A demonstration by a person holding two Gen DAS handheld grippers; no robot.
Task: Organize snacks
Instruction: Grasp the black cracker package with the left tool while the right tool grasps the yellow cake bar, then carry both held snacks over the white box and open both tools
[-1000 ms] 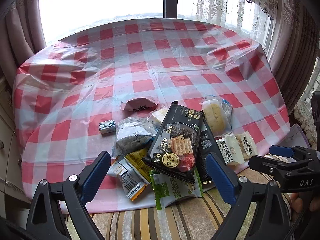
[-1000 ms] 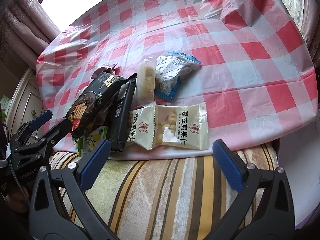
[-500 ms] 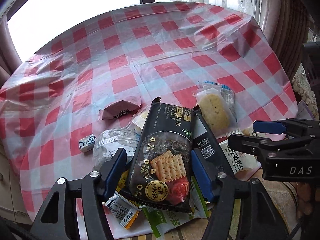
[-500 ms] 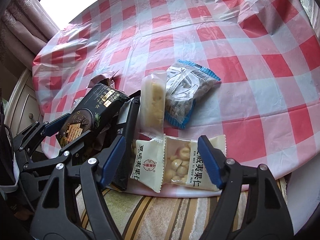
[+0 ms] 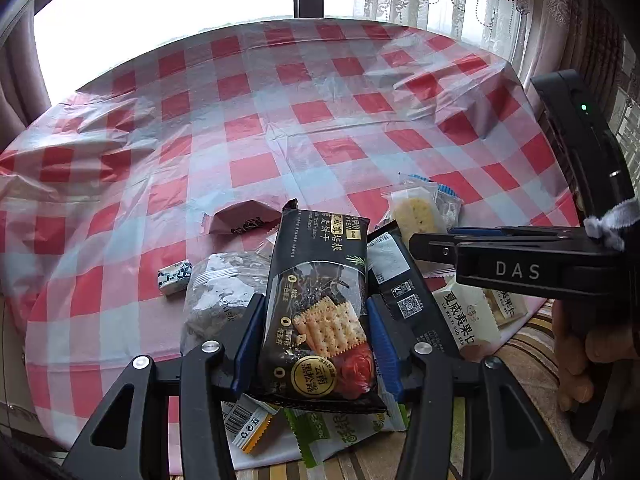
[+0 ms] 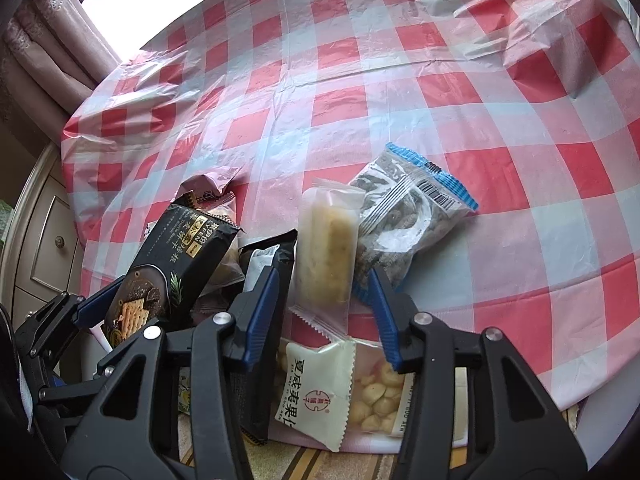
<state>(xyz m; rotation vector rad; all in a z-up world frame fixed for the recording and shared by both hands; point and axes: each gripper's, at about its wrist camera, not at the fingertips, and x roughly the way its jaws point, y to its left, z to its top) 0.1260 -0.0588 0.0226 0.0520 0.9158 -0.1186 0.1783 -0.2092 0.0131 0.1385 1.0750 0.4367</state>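
Observation:
A black cracker packet tops the snack pile at the table's near edge. My left gripper has a blue pad pressed on each long side, its jaws closing. In the right wrist view the packet tilts up in the left gripper. My right gripper is closing too. The lower end of a pale cake packet lies between its fingers with gaps on both sides. A white nut packet lies beneath it.
The table wears a red-and-white checked cloth. Also in the pile are a second black packet, a grey packet, a small candy, a pink packet and a blue-edged clear packet. A cabinet stands left.
Both grippers have narrowed from wide open. The left came forward around the black cracker packet and closed onto it. The right advanced over the nut packet to the cake packet's end.

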